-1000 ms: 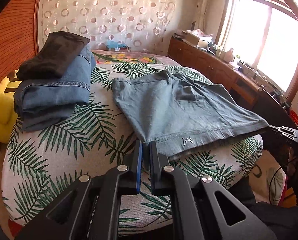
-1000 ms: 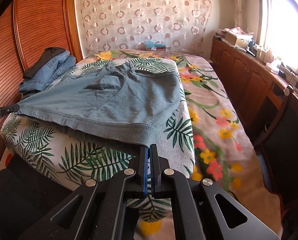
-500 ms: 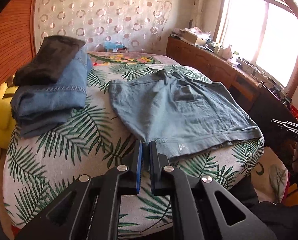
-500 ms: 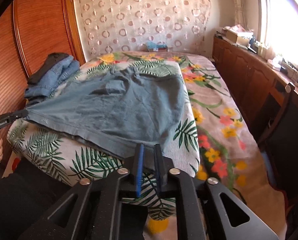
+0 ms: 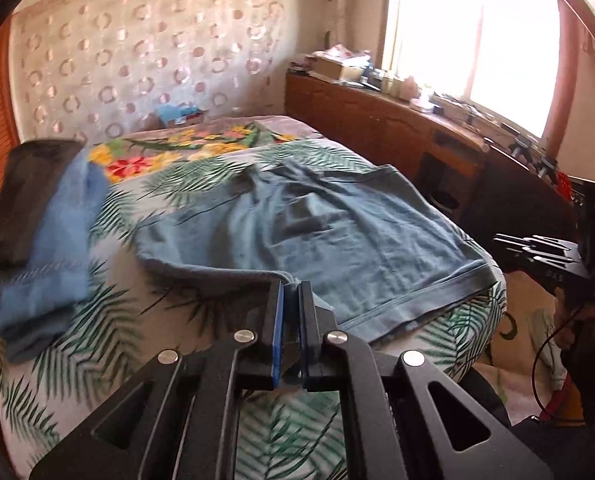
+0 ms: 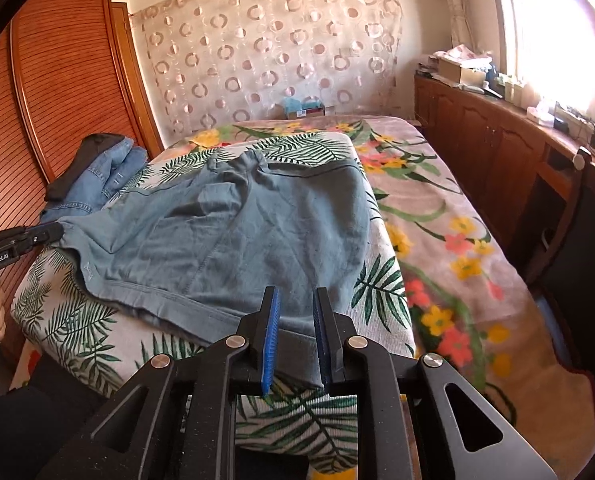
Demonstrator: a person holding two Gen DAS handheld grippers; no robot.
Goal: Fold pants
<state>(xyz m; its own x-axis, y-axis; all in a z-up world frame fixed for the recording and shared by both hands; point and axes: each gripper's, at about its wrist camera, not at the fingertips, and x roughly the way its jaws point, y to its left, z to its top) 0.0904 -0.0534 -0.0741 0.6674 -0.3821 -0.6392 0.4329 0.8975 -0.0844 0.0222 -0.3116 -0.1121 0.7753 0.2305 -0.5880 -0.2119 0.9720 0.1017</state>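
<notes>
Blue-grey shorts (image 5: 337, 232) lie spread on the leaf-print cloth on the bed, waistband at the far side; they also show in the right wrist view (image 6: 233, 236). My left gripper (image 5: 291, 286) is shut on the near left hem corner and holds it a little off the cloth; it shows at the left edge of the right wrist view (image 6: 53, 232). My right gripper (image 6: 295, 300) is open, its jaws apart over the near right hem, holding nothing; it shows at the right of the left wrist view (image 5: 537, 246).
A stack of folded jeans with a dark garment on top (image 5: 45, 240) sits at the bed's left; it also shows in the right wrist view (image 6: 97, 172). A wooden cabinet (image 6: 497, 152) runs along the right under the window. A tissue box (image 6: 303, 106) stands at the bed's far end.
My right gripper has opened and let go of the right hem, which now lies on the bed. My left gripper keeps its hold and has moved right with the left corner.
</notes>
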